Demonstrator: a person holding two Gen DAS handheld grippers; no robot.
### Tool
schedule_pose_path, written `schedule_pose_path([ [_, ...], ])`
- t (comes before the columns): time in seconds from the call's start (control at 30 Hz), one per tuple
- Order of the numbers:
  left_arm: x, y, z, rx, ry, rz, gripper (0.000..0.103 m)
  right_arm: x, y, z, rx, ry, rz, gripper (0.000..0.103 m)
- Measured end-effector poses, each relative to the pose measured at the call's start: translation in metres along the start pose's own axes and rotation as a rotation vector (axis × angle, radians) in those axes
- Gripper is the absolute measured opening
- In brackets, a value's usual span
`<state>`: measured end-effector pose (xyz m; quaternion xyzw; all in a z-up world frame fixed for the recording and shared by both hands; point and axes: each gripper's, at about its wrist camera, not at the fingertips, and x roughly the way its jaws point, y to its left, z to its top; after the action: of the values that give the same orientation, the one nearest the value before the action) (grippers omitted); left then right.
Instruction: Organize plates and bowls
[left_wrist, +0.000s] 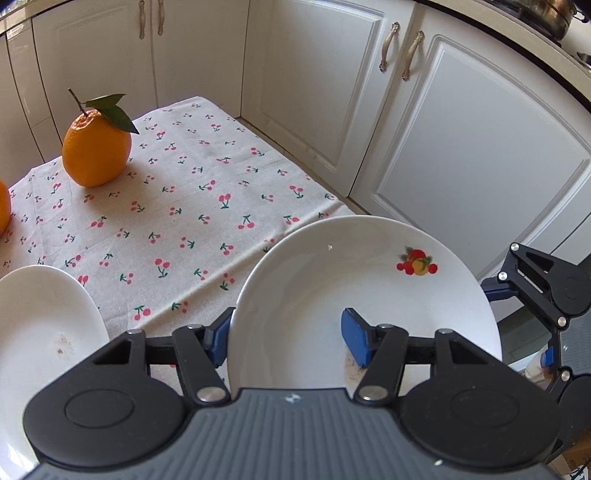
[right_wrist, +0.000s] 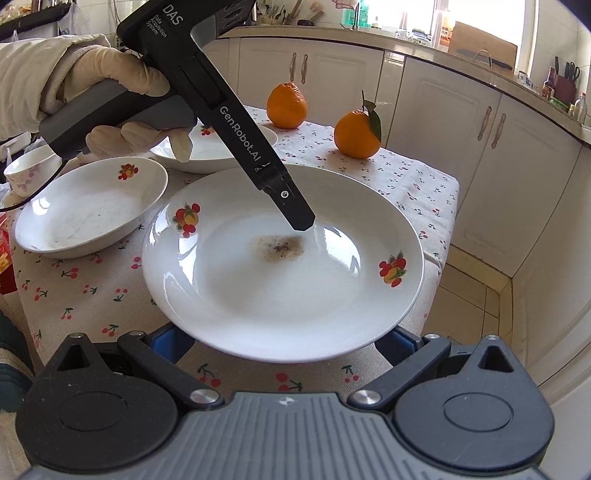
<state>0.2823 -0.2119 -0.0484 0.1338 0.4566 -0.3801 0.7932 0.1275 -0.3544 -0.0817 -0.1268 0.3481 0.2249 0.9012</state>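
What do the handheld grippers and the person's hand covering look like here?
Both grippers, left gripper and right gripper, have black linkage arms, silver pivots, blue pads and ribbed grey bodies. The left one carries white GenRobot.AI lettering and a dark cable. The left hand wears a cream glove.

Black handheld left gripper (right_wrist: 303, 225), upper body: "DAS" | beneath it, small print: "Data Acquisition System" | along its long black arm: "GenRobot.AI" | no other readable text in either view

A home kitchen: cream cabinets (left_wrist: 461, 155) with ornate handles, a cluttered counter (right_wrist: 424, 44) (bottles, knife block), tiled floor (right_wrist: 476, 302), and a cherry-print cloth (left_wrist: 177, 206) over the worktop.
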Motion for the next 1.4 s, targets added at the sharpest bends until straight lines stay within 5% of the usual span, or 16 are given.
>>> schedule_pose_path([
  [0.87, 0.035, 0.022, 0.018, -0.022, -0.019, 0.049, 0.059, 0.037, -0.028, 0.011, 0.046, 0.029, -0.016, 0.103],
  [1.1, 0.029, 0.015, 0.016, -0.003, -0.037, 0.071, 0.075, 0.035, -0.027, 0.010, 0.050, 0.027, -0.021, 0.103],
  [1.4, -0.009, 0.004, 0.007, 0.013, -0.102, 0.099, 0.078, 0.008, -0.017, 0.007, 0.077, 0.008, -0.063, 0.103],
])
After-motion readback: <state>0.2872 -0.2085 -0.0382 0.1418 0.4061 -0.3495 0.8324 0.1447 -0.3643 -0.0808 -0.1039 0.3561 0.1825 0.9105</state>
